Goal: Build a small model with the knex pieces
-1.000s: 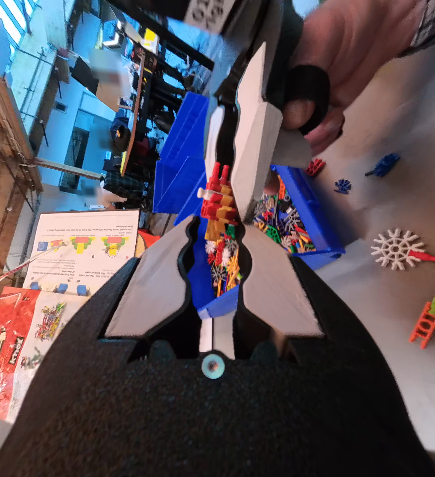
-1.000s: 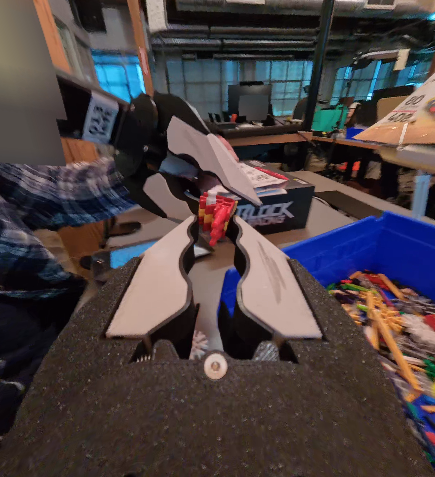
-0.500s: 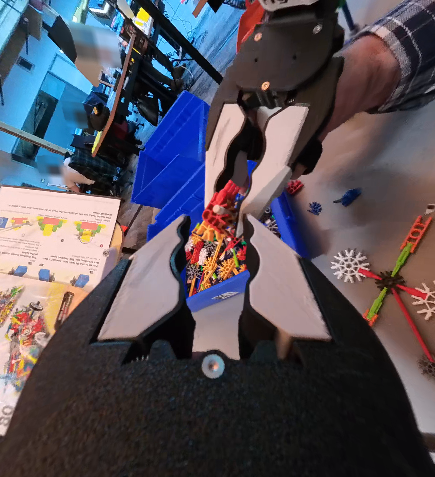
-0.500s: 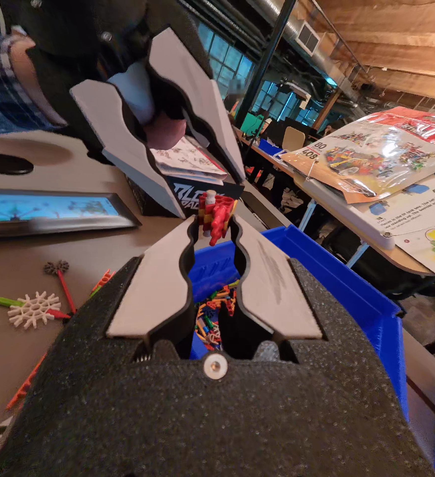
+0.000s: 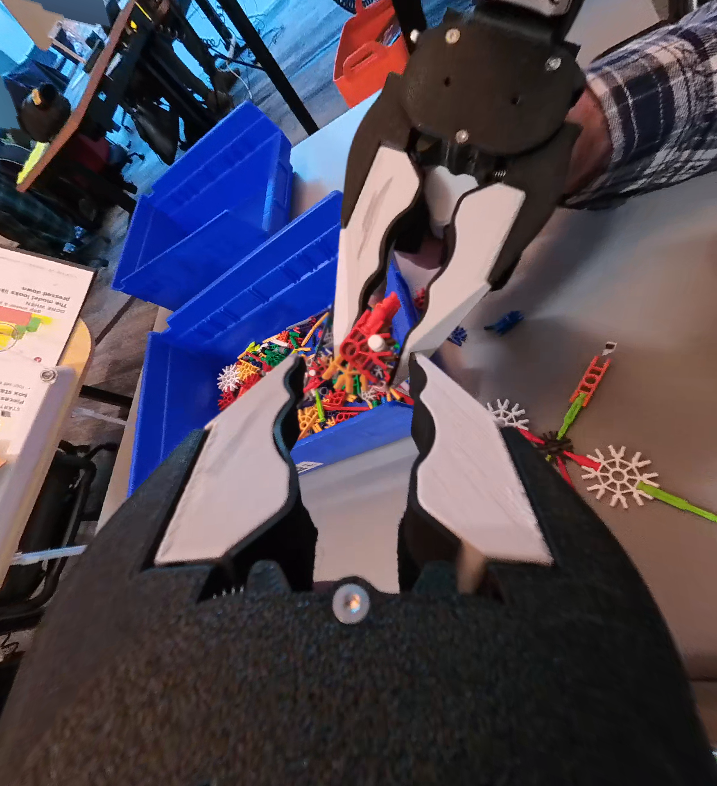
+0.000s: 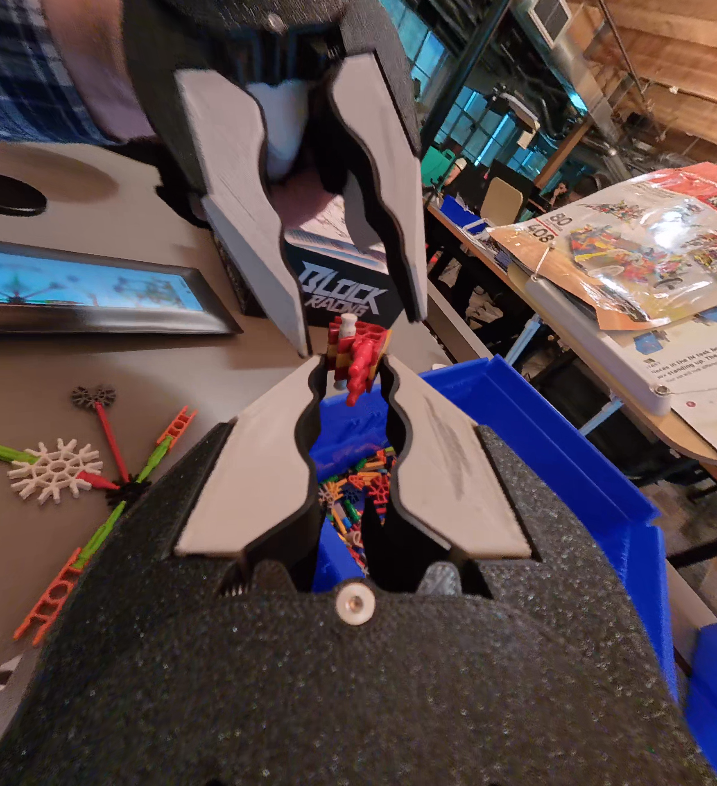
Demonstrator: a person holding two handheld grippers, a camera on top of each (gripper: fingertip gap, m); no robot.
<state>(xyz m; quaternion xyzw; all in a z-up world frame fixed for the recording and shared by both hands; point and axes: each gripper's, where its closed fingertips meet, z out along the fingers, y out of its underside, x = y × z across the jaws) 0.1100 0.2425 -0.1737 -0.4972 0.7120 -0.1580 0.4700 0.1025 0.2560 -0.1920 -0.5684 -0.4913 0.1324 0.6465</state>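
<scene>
Two blue bins sit nested at twelve o'clock of my left gripper (image 5: 354, 365); the nearer blue bin (image 5: 169, 408) brims with mixed plastic construction pieces (image 5: 327, 383). Grey tabletop (image 5: 603, 297) spreads toward three o'clock, carrying a flat spoked assembly (image 5: 556, 444) with white snowflake connectors and green, red, orange rods. At nine o'clock, an instruction sheet (image 5: 12, 306).

My left fingers stand parted, holding nothing. My right gripper (image 6: 354, 361) is clamped on a small red-and-yellow cluster (image 6: 356, 359) with a white peg, held above the bin, just beside my left fingertips (image 6: 301, 336).
</scene>
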